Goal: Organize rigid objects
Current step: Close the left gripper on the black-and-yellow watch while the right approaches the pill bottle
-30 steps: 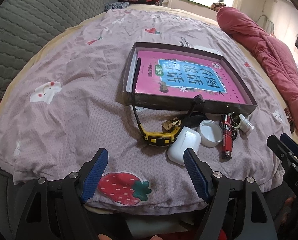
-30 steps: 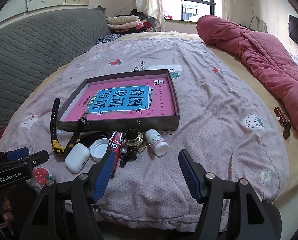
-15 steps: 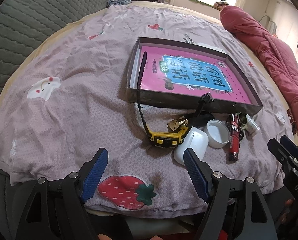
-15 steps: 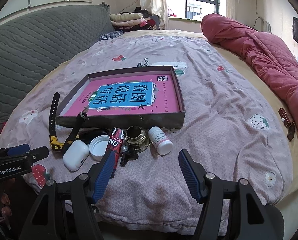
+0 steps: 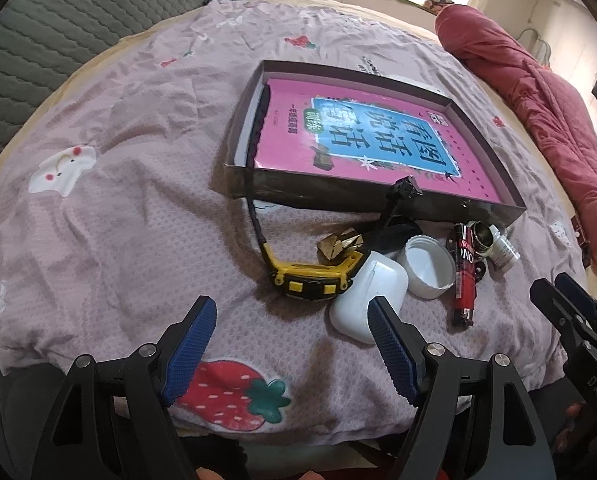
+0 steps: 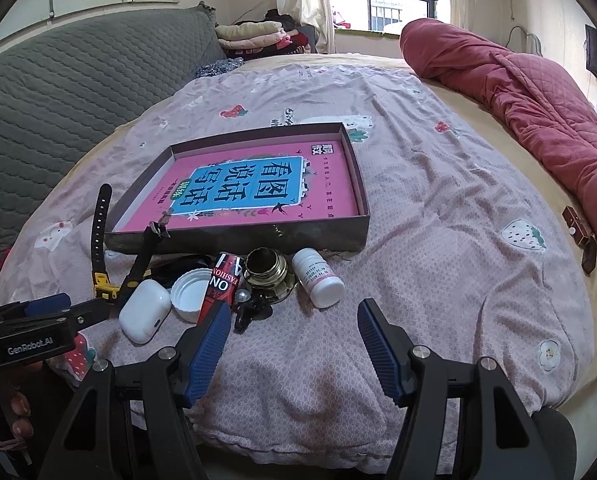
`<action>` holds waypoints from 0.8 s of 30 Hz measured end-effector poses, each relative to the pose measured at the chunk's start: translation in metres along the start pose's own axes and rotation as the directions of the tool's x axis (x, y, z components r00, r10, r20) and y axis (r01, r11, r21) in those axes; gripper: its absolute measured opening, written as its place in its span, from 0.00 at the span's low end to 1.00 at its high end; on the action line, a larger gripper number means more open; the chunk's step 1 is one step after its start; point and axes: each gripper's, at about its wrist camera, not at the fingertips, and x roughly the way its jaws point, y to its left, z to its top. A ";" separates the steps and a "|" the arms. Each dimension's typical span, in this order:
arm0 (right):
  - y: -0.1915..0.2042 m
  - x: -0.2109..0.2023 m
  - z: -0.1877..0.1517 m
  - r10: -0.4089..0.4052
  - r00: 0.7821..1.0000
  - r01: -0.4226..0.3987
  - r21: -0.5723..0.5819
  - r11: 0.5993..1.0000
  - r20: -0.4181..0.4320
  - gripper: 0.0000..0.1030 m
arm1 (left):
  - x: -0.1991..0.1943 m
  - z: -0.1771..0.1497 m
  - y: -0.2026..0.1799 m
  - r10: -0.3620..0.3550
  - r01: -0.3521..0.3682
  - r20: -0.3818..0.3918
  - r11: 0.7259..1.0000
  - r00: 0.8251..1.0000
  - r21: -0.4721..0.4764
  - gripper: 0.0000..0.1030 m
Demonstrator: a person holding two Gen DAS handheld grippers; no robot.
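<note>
- Blue ribbed pads on the left gripper (image 5: 292, 330) stood spread wide with nothing between them, poised low over the bedspread (image 5: 110, 216) at its near edge.
- Right gripper (image 6: 294, 330), same story: jaws wide apart and empty, hanging just short of the clutter.
- Straight off the left gripper's right-hand pad lay the white earbud case (image 5: 368, 294), nearly touching it in that view, its long axis running up and slightly right.
- Leaning on the case was the yellow-and-black watch (image 5: 312, 278), one strap draped over the wall of the shallow box (image 5: 338, 196), the other propped up against it.
- Further right, in a tight row before the box: a white cap (image 5: 428, 266) lying open side up, a red lighter (image 6: 222, 282) pointing roughly away from the grippers, a brass ring-shaped piece (image 6: 266, 270), and a small white bottle (image 6: 318, 278) on its side.
- The bottle sat ahead and between the right gripper's pads; the lighter was just beyond its left pad.
- Inside the box, only a pink book (image 6: 254, 188) lay flat; every loose item remained outside.
- Likely call: the left gripper was nearer the case and watch, the right nearer the bottle, and each needed only a short push forward and down.
</note>
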 end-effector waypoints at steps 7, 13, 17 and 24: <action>-0.002 0.005 0.000 0.000 1.000 0.000 0.008 1.000 -0.005 0.63 | 0.011 0.010 -0.009 0.010 -0.010 0.009 1.000 1.000 0.006 0.77; -0.003 0.006 0.000 0.005 1.000 -0.005 0.007 1.000 -0.003 0.63 | 0.019 0.021 -0.010 0.022 -0.022 0.021 1.000 1.000 -0.001 0.77; -0.002 0.008 0.000 0.007 1.000 -0.006 0.008 1.000 -0.009 0.63 | 0.025 0.024 -0.009 0.015 -0.015 0.012 1.000 1.000 -0.005 0.77; -0.001 0.013 0.001 0.010 1.000 -0.010 0.011 1.000 -0.008 0.63 | 0.034 0.026 -0.007 -0.003 0.003 -0.001 1.000 1.000 -0.013 0.77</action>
